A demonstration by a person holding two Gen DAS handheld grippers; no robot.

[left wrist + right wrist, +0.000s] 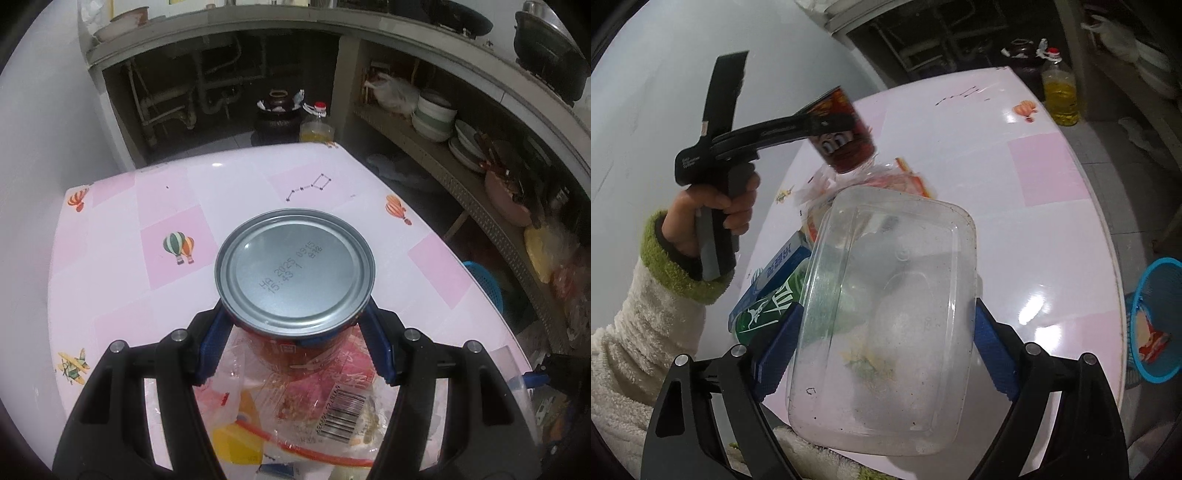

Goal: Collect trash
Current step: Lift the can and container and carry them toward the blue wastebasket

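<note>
My left gripper point(295, 328) is shut on a red tin can point(295, 267), silver bottom facing the camera, held above the pink table point(118, 280). In the right wrist view the same can point(846, 136) hangs in the left gripper point(827, 123), blurred. My right gripper point(886, 339) is shut on a clear plastic food box point(886, 317), held over the table point(1052, 229). Below the can lie crumpled snack wrappers point(325, 398), also seen in the right wrist view point(886, 181). A blue carton point(775, 273) and a green can point(768, 314) lie beside the box.
A blue plastic basket point(1156, 321) holding some trash stands on the floor right of the table, and it also shows in the left wrist view point(484, 284). An oil bottle point(1060, 96) and a dark jar point(277, 114) stand beyond the table. Shelves with bowls point(436, 114) run along the right.
</note>
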